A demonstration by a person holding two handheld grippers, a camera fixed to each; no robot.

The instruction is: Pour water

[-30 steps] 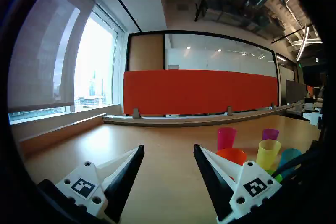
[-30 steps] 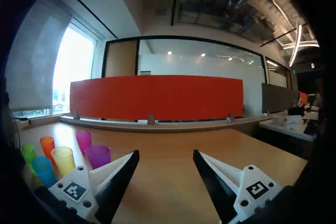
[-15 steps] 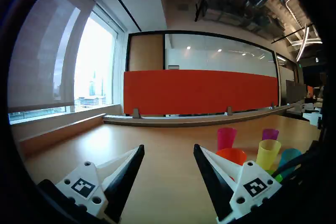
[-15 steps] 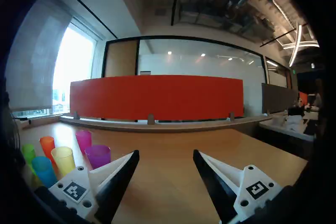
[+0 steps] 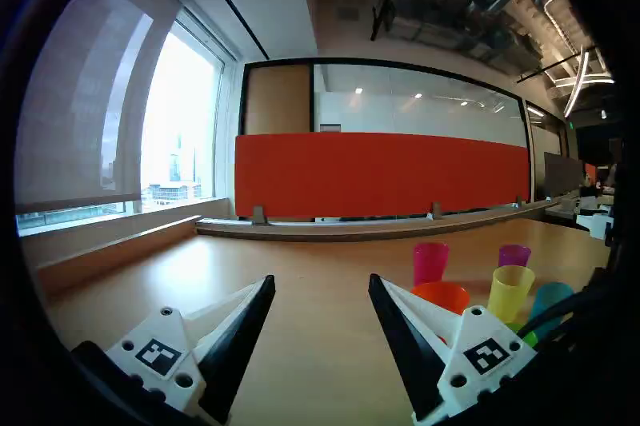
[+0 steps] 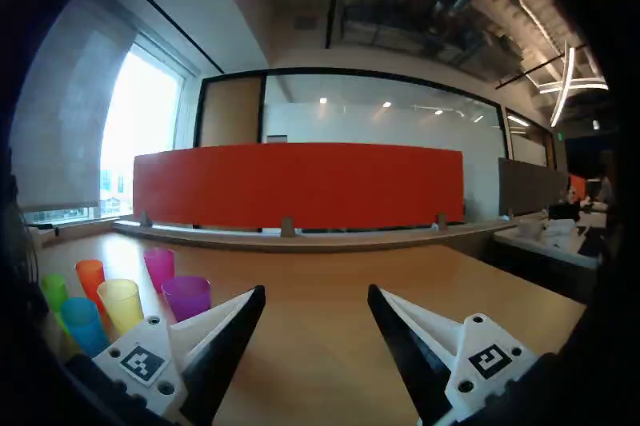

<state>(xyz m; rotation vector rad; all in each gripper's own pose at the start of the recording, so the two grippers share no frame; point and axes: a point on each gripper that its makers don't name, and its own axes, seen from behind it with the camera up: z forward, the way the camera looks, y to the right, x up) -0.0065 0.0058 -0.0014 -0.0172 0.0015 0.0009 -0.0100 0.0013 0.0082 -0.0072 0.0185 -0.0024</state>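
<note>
Left gripper (image 5: 320, 279): fingers spread wide, nothing between them, low over the table (image 5: 320, 254). Right gripper (image 6: 316, 290): likewise spread and empty.

Cups (image 5: 480, 286): six coloured tumblers, upright, clustered on the table between the two grippers. They sit to the right in the left gripper view and to the left in the right gripper view. The orange cup (image 5: 440, 296) is just behind the left gripper's right finger. The purple cup (image 6: 186, 296) is nearest the right gripper's left finger.

Which cup holds water: cannot tell (walls translucent, no level visible).

Handling, judged: thin plastic, light, smooth and likely slick, and the walls probably flex if squeezed. A filled one will be heavier and slosh. Take hold at mid-wall across the width with modest pressure, picking an outer cup to avoid knocking neighbours.
</note>
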